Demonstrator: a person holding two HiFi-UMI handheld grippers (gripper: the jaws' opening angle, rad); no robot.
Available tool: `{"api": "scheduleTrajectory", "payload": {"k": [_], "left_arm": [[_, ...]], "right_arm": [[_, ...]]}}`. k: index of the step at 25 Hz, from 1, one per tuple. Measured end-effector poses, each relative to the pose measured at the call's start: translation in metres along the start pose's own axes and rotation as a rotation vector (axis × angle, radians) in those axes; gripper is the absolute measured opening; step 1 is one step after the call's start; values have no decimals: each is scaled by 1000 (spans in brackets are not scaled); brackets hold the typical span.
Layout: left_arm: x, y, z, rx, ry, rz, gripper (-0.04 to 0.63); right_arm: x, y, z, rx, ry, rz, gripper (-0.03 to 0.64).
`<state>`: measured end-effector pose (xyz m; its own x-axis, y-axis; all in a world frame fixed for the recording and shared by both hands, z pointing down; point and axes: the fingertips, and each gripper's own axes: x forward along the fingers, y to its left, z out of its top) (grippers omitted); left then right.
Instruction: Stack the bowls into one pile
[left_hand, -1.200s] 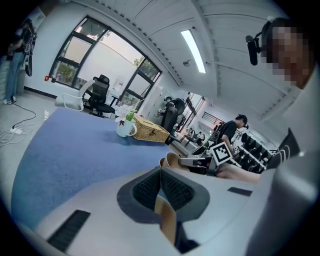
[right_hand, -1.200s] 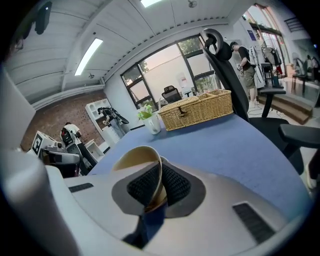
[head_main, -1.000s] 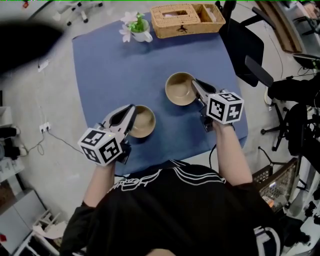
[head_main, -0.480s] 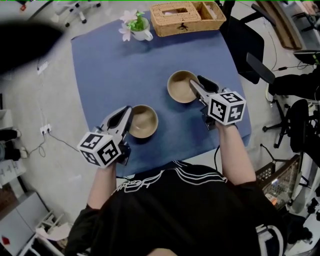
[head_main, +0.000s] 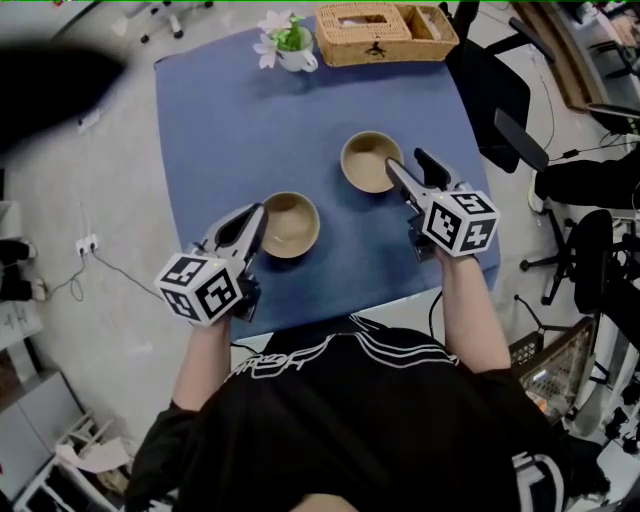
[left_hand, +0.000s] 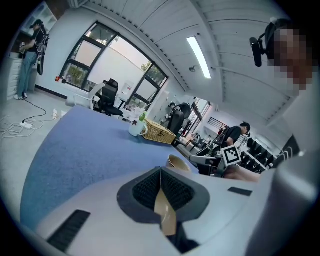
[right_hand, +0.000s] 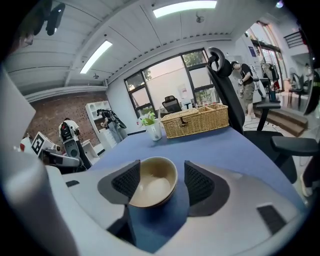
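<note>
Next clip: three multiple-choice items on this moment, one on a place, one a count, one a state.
1. Where is the wicker basket? A. At the blue cloth's far edge, beside the flower mug. B. At its near edge. C. On the floor.
2. How many bowls are in view? A. One. B. Two. C. Three.
3. The left claw is: A. open. B. shut on the mug. C. shut on a bowl's rim.
Key: 1A, both sit there; 2B, one near, one farther; 3C, its pads pinch a tan rim.

Bare tablecloth (head_main: 250, 130) between bowl (head_main: 370, 160) and basket (head_main: 380, 50)
</note>
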<state>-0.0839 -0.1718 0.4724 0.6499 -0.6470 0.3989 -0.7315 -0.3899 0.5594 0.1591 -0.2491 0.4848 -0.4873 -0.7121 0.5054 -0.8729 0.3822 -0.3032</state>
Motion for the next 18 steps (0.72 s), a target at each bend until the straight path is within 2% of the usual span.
{"api": "scheduleTrajectory", "payload": {"k": [8,18], "left_arm": [[-43,-2,-11,7,-34,51,26],[-76,12,-30,-6,-39,116,26]], "right_arm": [[-26,54,-8,-66,0,95,276],[-27,109,-32,-130,68,200,276]]}}
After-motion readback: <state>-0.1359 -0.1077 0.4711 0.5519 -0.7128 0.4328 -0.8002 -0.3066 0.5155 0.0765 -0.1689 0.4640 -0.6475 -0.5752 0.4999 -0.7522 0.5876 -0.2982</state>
